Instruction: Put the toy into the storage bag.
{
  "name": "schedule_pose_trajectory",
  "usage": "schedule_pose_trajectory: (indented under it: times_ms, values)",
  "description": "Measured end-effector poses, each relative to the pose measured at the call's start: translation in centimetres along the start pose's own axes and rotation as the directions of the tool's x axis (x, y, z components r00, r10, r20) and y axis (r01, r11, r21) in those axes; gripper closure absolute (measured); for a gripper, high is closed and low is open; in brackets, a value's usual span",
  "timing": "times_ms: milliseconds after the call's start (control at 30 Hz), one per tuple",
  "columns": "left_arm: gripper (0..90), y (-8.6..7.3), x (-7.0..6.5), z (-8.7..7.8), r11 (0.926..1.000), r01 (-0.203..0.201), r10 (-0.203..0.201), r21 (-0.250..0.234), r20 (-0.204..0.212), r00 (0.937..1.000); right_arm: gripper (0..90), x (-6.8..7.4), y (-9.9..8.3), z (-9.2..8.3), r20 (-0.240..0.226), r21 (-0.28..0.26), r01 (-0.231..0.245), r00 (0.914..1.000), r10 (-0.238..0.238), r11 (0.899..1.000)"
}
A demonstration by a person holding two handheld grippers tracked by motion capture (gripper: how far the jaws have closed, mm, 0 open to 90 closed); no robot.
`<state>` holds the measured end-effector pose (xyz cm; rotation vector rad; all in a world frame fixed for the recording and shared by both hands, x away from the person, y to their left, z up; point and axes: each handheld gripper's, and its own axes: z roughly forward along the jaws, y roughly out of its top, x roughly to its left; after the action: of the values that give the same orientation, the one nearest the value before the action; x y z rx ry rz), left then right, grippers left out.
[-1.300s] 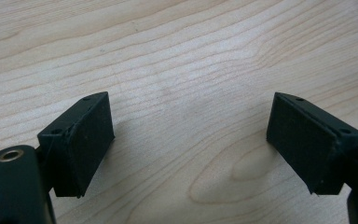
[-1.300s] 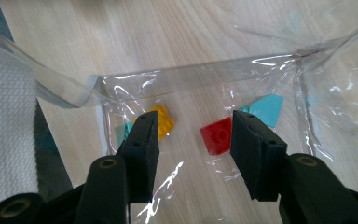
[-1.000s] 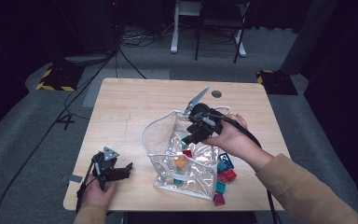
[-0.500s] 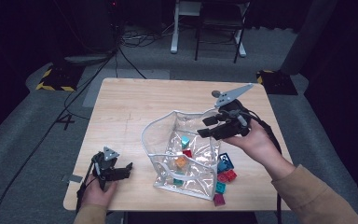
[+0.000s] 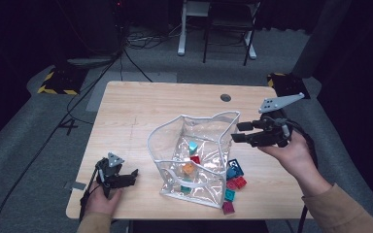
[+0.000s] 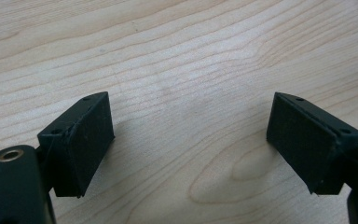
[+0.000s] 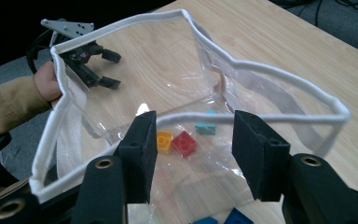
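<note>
Beside the clear bag (image 5: 194, 160) of toy bricks (image 5: 189, 168), the right gripper (image 5: 236, 132) hovers, jaws partly apart, holding nothing; the left gripper (image 5: 135, 175) rests on the table (image 5: 141, 111), jaws wide, empty.

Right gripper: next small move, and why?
Probably swing the right gripper down toward the loose bricks on the table beside the clear bag and take one. Its jaws stand apart with nothing between them, level with the bag's white rim. Several bricks already lie inside the bag, while others lie outside it. The left gripper rests open on the table.
</note>
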<state>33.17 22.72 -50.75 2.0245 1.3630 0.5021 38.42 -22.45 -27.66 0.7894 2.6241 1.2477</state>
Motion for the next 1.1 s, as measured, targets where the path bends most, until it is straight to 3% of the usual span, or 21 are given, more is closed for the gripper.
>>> schedule_pose_trajectory:
  times_ms: [367,533,700,833,967,1100]
  values:
    - [15.1,0.0,0.0,0.0,1.0,0.0,0.0,0.0,0.0,1.0,49.5,-1.3,-2.9,-1.7,0.066,-0.034,-0.046,0.9967,0.048,0.998]
    - [15.1,0.0,0.0,0.0,1.0,0.0,0.0,0.0,0.0,1.0,49.6,-1.8,-3.8,-1.4,0.097,-0.026,-0.064,0.9931,0.066,0.998]
    - [15.1,0.0,0.0,0.0,1.0,0.0,0.0,0.0,0.0,1.0,48.6,-1.9,-5.5,0.2,0.143,-0.008,-0.069,0.9874,0.069,0.998]
    - [15.1,0.0,0.0,0.0,1.0,0.0,0.0,0.0,0.0,1.0,48.6,-2.2,-7.6,2.1,0.141,0.011,-0.104,0.9847,0.102,0.994]
    - [15.1,0.0,0.0,0.0,1.0,0.0,0.0,0.0,0.0,1.0,48.5,-2.5,-9.3,3.5,0.171,0.018,-0.124,0.9782,0.119,0.992]
    - [15.1,0.0,0.0,0.0,1.0,0.0,0.0,0.0,0.0,1.0,48.5,-2.9,-10.8,4.9,0.163,0.035,-0.159,0.975,0.151,0.987]
